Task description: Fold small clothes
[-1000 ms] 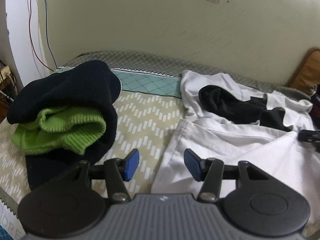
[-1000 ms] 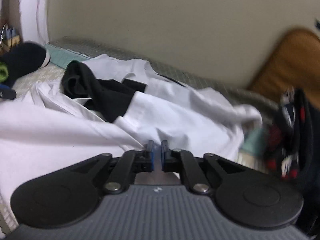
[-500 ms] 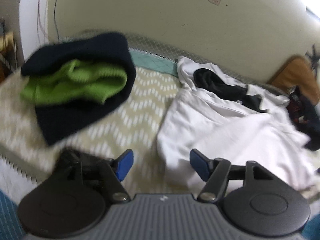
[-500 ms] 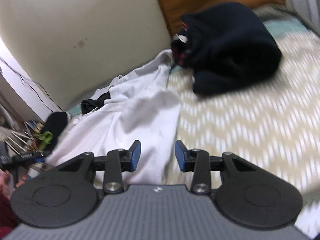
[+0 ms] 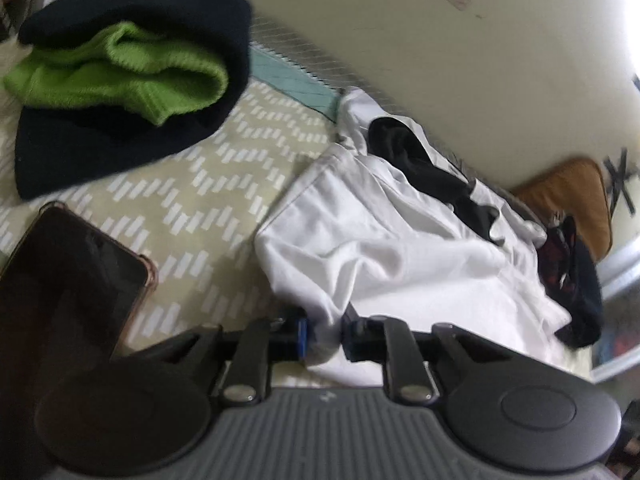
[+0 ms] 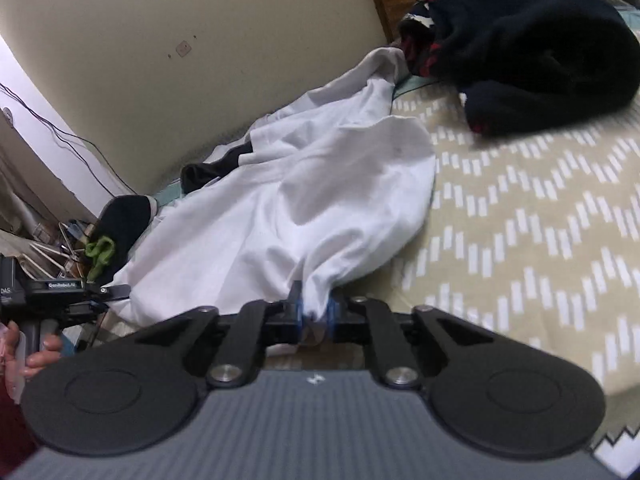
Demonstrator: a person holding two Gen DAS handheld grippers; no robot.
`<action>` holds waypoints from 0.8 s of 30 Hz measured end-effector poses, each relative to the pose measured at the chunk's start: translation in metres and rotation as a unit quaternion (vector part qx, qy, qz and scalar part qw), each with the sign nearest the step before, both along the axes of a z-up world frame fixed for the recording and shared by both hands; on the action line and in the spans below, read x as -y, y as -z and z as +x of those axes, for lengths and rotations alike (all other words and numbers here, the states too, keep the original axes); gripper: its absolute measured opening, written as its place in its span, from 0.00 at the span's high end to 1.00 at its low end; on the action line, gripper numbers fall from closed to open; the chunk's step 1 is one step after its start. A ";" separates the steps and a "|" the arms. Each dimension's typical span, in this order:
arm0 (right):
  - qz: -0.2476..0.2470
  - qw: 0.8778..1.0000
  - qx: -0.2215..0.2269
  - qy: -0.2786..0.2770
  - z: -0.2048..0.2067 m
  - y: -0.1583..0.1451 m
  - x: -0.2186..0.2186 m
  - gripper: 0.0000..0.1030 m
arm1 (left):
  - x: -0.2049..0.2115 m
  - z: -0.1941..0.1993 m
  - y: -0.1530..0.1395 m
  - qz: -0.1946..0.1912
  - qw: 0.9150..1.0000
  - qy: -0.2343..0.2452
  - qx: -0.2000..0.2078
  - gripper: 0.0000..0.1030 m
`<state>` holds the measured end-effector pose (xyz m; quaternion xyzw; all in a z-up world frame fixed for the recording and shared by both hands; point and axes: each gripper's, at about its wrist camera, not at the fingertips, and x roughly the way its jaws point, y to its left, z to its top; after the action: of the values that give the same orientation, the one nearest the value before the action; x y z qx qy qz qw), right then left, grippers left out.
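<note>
Both the left tongs (image 5: 323,338) and right tongs (image 6: 314,316), having just been closing, are clamping bunched hem corners of the white garment (image 6: 288,208) lying on the bed (image 6: 520,220).

on the bed (image 6: 520,216): one white garment (image 5: 400,248), one black garment (image 5: 432,176) on it, one navy-and-green knit bundle (image 5: 132,76) beside it, one dark bundle (image 6: 532,48) beyond, one phone (image 5: 68,280), two hand-held grippers (image 5: 324,336) (image 6: 316,316).

Pads of the left gripper (image 5: 324,336) largely covered by a bunched fold of the white garment (image 5: 400,256). Phone (image 5: 60,280) cut off at frame edge — left side. Hand (image 6: 28,354) partly out of frame; dark pile (image 6: 532,52) blurred — contents indistinct.
</note>
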<state>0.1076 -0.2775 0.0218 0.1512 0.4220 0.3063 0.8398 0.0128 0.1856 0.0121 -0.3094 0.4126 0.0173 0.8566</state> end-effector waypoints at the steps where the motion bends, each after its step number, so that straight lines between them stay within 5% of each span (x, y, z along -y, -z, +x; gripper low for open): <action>1: -0.007 1.000 0.006 0.001 -0.001 -0.006 -0.001 0.89 | -0.002 -0.003 -0.004 -0.004 1.000 0.000 0.003 0.88; 8: -0.031 0.998 0.046 0.003 -0.029 -0.047 0.035 0.91 | 0.005 -0.041 -0.039 0.031 0.999 0.033 0.031 0.91; 15: -0.050 0.998 -0.006 -0.025 -0.071 -0.041 0.052 0.89 | 0.017 -0.086 -0.040 0.049 0.997 0.052 0.000 0.90; 18: -0.069 0.997 -0.010 -0.013 -0.067 -0.036 0.058 0.75 | 0.012 -0.100 -0.041 0.079 0.996 0.046 -0.007 0.75; 19: -0.072 0.997 -0.004 0.010 -0.058 -0.041 0.067 0.62 | 0.007 -0.103 -0.047 0.085 0.995 0.044 0.003 0.68; 24: -0.061 0.994 0.066 0.062 -0.011 -0.090 0.084 0.62 | -0.014 -0.086 -0.104 0.165 0.984 0.010 0.071 0.61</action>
<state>0.0970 -0.3618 0.1116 0.1053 0.3736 0.2370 0.8906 -0.0732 0.1997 0.1165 -0.1605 0.3452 0.0544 0.9231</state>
